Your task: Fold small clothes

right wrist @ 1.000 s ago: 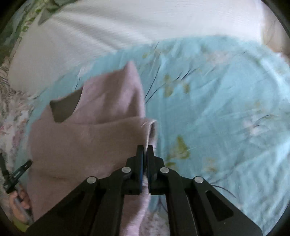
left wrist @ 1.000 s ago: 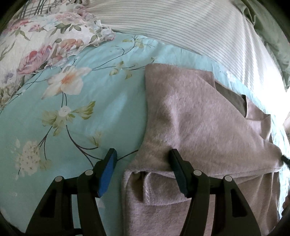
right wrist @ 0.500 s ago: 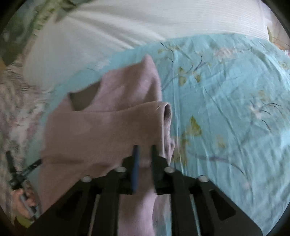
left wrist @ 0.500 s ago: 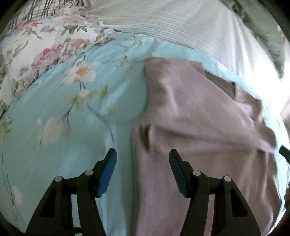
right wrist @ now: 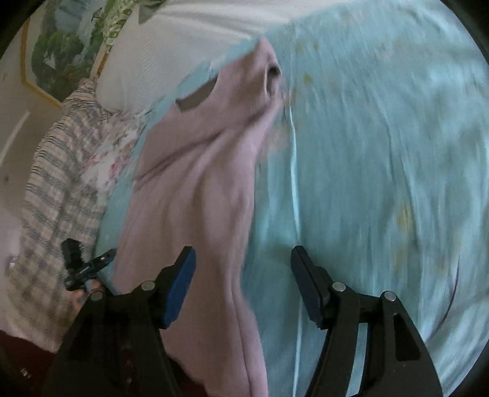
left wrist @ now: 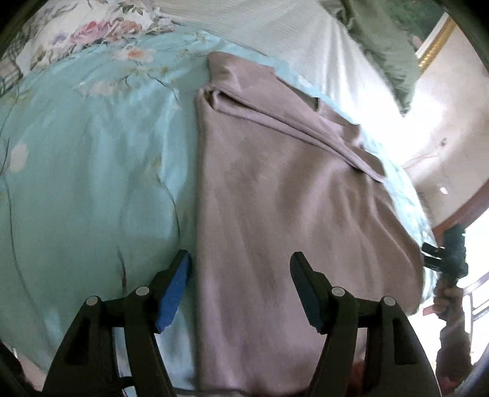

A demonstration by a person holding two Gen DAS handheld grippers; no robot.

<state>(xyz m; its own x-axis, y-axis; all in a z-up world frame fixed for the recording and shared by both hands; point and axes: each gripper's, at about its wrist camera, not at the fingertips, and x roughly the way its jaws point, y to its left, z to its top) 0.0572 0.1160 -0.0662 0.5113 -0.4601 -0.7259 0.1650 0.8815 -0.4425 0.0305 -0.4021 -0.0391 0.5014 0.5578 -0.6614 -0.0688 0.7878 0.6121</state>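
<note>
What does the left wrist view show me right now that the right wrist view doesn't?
Only the left wrist view shows the folded flap lying across the garment's far end, the floral pillow, and the right gripper off the garment's right side.

Only the right wrist view shows the sleeve opening, the checked blanket, and the left gripper beside the garment.

Both show the mauve garment spread on the light blue floral bedsheet, with each view's own gripper open above it.
</note>
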